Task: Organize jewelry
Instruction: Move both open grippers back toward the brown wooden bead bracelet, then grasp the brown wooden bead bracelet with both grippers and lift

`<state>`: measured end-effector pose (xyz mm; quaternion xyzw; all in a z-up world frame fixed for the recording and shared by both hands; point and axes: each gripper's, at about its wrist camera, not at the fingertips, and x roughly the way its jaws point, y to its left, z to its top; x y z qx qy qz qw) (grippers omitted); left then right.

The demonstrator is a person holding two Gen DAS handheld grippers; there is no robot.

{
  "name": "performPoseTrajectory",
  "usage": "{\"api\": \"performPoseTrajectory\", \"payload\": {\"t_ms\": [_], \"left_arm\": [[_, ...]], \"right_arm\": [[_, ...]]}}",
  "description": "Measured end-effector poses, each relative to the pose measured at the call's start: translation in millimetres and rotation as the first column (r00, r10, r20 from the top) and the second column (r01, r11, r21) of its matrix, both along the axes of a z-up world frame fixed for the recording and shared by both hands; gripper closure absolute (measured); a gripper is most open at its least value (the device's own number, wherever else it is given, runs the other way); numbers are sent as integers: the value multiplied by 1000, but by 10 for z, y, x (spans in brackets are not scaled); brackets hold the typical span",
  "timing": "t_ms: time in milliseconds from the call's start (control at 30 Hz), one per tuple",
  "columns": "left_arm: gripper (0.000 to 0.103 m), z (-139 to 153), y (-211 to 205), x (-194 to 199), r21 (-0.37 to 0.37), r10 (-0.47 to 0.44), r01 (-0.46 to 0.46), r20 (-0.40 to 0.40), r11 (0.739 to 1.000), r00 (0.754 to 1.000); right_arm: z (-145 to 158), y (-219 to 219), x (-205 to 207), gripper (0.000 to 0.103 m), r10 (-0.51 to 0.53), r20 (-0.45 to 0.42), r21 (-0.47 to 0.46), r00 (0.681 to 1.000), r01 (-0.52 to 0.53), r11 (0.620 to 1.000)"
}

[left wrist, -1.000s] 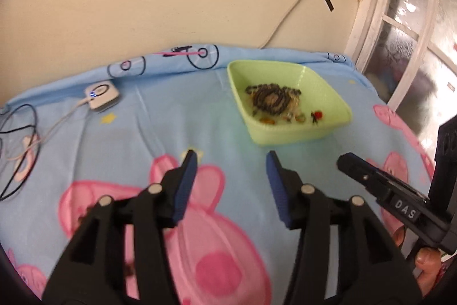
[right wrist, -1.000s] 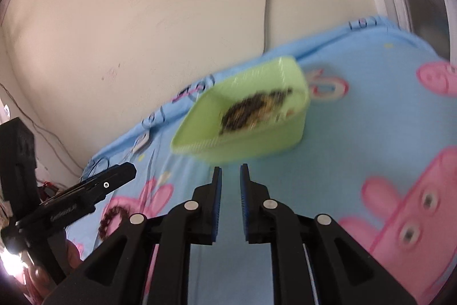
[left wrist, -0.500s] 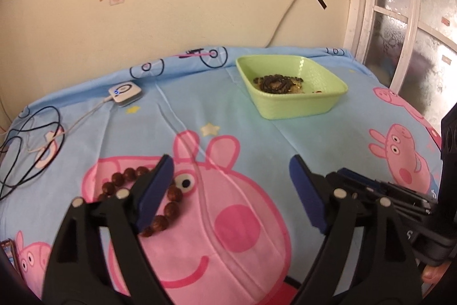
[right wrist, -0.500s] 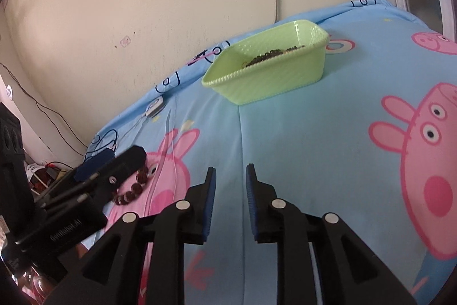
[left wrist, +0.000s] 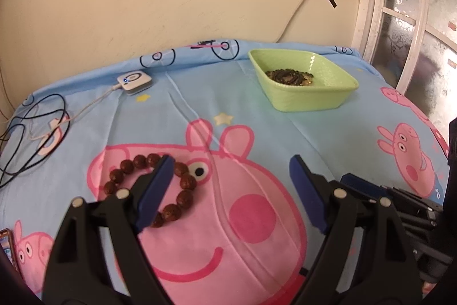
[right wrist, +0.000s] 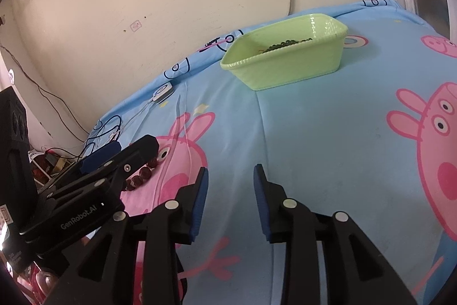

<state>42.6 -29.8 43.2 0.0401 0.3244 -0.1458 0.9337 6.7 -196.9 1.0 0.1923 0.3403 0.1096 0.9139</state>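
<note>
The blue cartoon-pig sheet (left wrist: 328, 133) is stretching wide between the two tools, and its far edge is running up against the cream wall (left wrist: 142, 5), while a white-framed frosted window (left wrist: 414, 19) is closing off the right side. The left gripper (left wrist: 228, 170) is hovering with its jaws spread wide and nothing pinched; they have just been opening. Its left blue pad is sitting in front of the brown wooden bead bracelet (left wrist: 182, 182), a ring of round glossy beads lying flat on the big pink pig face, and whether pad and beads are touching cannot be told. The right gripper (right wrist: 230, 182) is standing slightly parted over bare sheet, gripping nothing, its jaws having just been opening. The pale green plastic basket (left wrist: 311, 102), rectangular with woven-textured walls, is sitting near the far edge with a heap of dark beads (left wrist: 288, 76) inside, well apart from both tools. A small white device (left wrist: 134, 80) with a blue light is lying by loose black cables (left wrist: 34, 133) at the far left. In the right wrist view the other tool's black body is reading "GenRobot.AI".
</note>
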Motion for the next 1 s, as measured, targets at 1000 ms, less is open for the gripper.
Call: {"api": "performPoseTrajectory", "payload": {"t_ms": [1000], "left_arm": [[23, 228, 1565, 136, -159, 296, -310, -105, 937, 950]], "right_arm": [[140, 273, 359, 94, 234, -52, 9, 971, -234, 972]]}}
